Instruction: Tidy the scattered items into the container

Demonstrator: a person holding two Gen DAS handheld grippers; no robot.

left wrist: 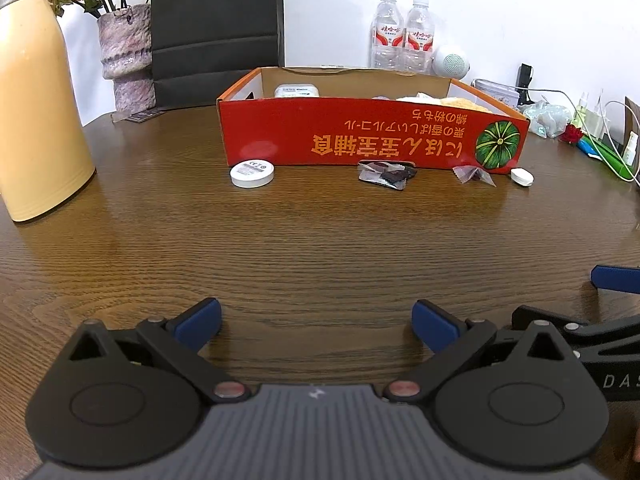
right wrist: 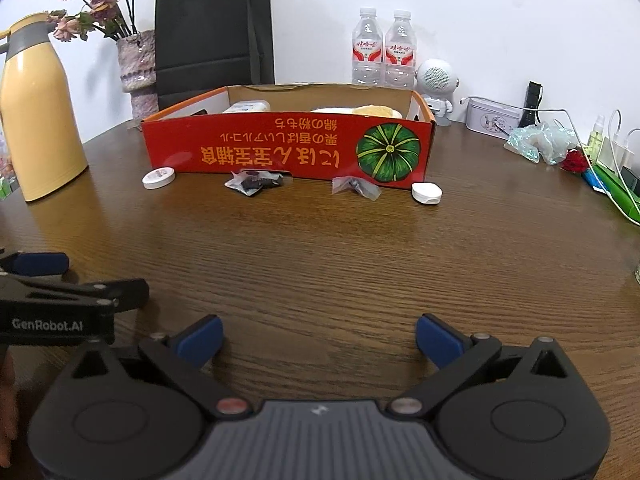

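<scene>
Flanking the red box (right wrist: 288,148): thermos (right wrist: 38,120), bottles (right wrist: 382,50).

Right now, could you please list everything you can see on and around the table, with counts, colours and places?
Box: 1, red cardboard, table centre, items already inside.
Round disc: 1, white, before the box's left end.
Dark snack packet: 1, clear wrapper, before the box's middle.
Crumpled wrapper: 1, clear, before the pumpkin picture.
Oval case: 1, white, at the box's right corner.
Thermos jug: 1, yellow, far left.
Vase: 1, mauve, dried roses, back left.
Paper bag: 1, black, behind the box.
Water bottles: 2, clear, back wall.
Speaker: 1, white robot figure, beside the bottles.
Tin: 1, white, back right.
Table: 1, dark wood.
Left tongs: blue pads, open, empty.
Right tongs: blue pads, open, empty.
</scene>
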